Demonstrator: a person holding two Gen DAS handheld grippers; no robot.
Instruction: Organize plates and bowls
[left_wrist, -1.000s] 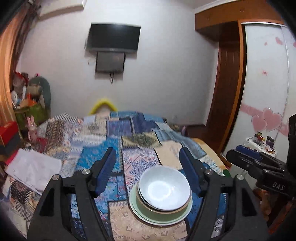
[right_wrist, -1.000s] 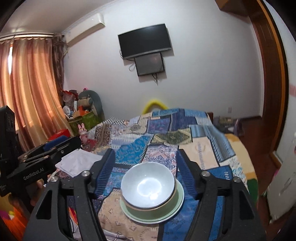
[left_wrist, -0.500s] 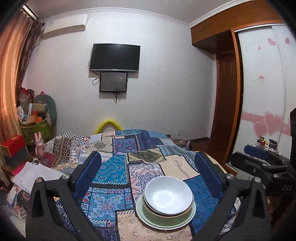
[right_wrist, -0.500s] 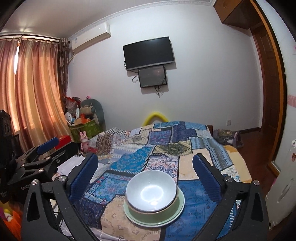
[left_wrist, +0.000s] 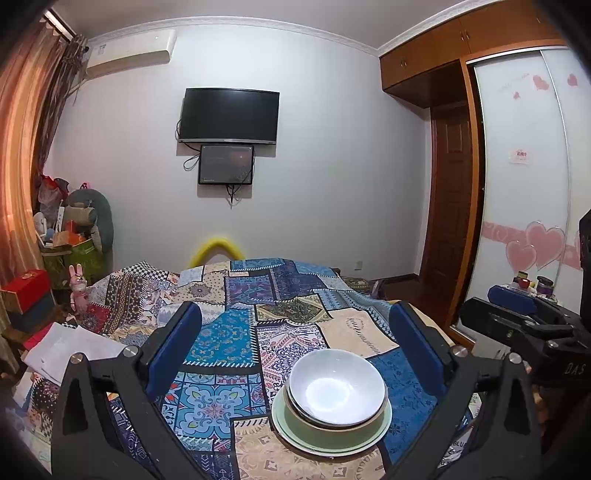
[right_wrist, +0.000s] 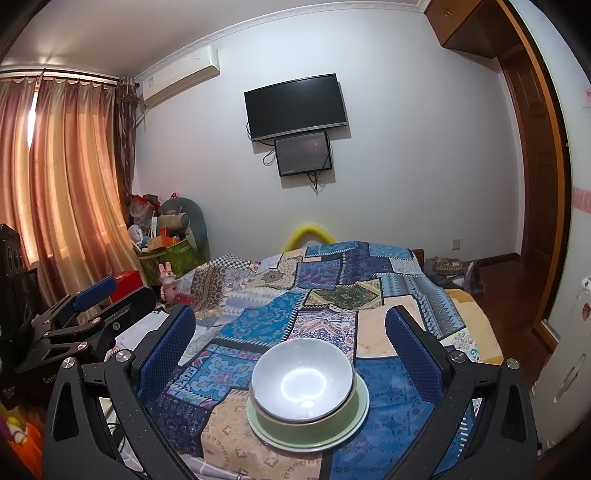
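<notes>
Left wrist view: the left gripper (left_wrist: 295, 343) is spread wide and empty above the patchwork bed (left_wrist: 236, 332), where the white bowl (left_wrist: 337, 387) sits nested in a green bowl (left_wrist: 314, 430) on a green plate (left_wrist: 291, 441) at the near edge; the wardrobe (left_wrist: 524, 177) stands right. Right wrist view: the right gripper (right_wrist: 290, 339), also spread, frames the stack, curtains (right_wrist: 62, 192) left.

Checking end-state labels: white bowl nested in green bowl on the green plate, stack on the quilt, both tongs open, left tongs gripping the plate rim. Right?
Not quite. The left tongs grip nothing: in the left wrist view they stand wide open, clear of the green plate. The rest holds: white bowl nested in green bowl, stack on the quilt, right tongs open too.
</notes>
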